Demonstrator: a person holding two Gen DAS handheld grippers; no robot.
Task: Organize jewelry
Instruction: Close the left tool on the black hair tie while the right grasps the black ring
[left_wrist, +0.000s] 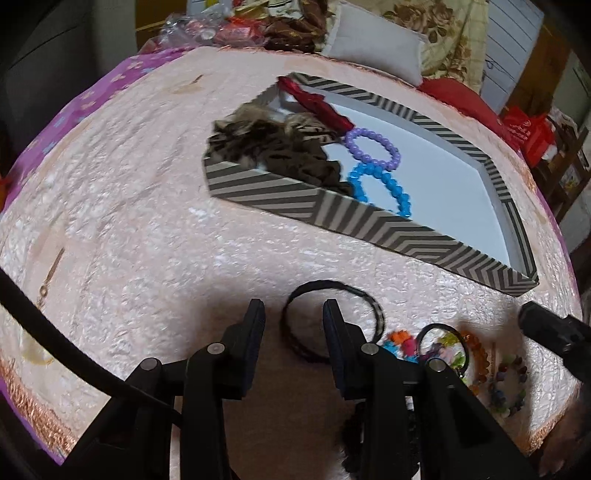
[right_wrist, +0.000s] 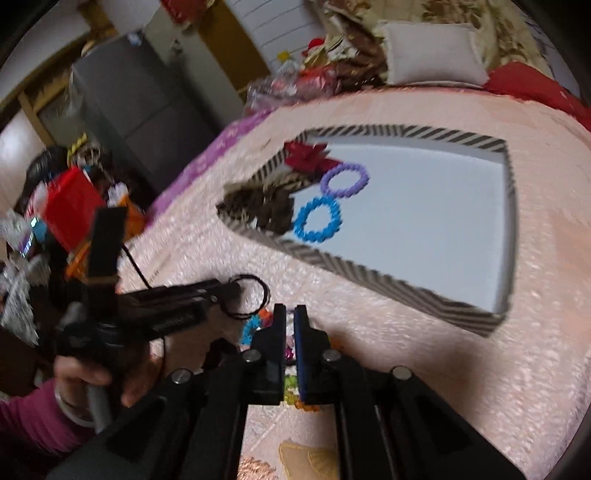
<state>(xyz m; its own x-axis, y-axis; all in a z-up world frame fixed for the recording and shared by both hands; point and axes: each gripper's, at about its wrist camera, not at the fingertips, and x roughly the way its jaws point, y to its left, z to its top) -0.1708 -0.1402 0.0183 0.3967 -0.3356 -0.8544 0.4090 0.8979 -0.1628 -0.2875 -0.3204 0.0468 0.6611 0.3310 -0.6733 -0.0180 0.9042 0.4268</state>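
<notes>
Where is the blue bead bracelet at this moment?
The blue bead bracelet lies inside the striped box, near its front wall. The purple bracelet touches it behind, and a brown patterned cloth is on its left.

My box (left_wrist: 373, 229) lay on the bedspread (left_wrist: 140, 236), toward its far edge, with a pillow (left_wrist: 376, 48) behind it past that edge. Inside the box, the fabric pieces (left_wrist: 273, 147) filled the left end, and a bow (left_wrist: 317, 105) sat in the far left corner. Just right of the fabric, two bead bracelets lay touching each other: one (left_wrist: 373, 147) farther back, beside the bow, and the other (left_wrist: 380, 188) against the near wall. The rest of the box floor ran on to the right. Before the box, near the bedspread's near edge, a hair band (left_wrist: 334, 317) lay to the left, and a pile of bead bracelets (left_wrist: 476, 365) lay just right of it.
</notes>
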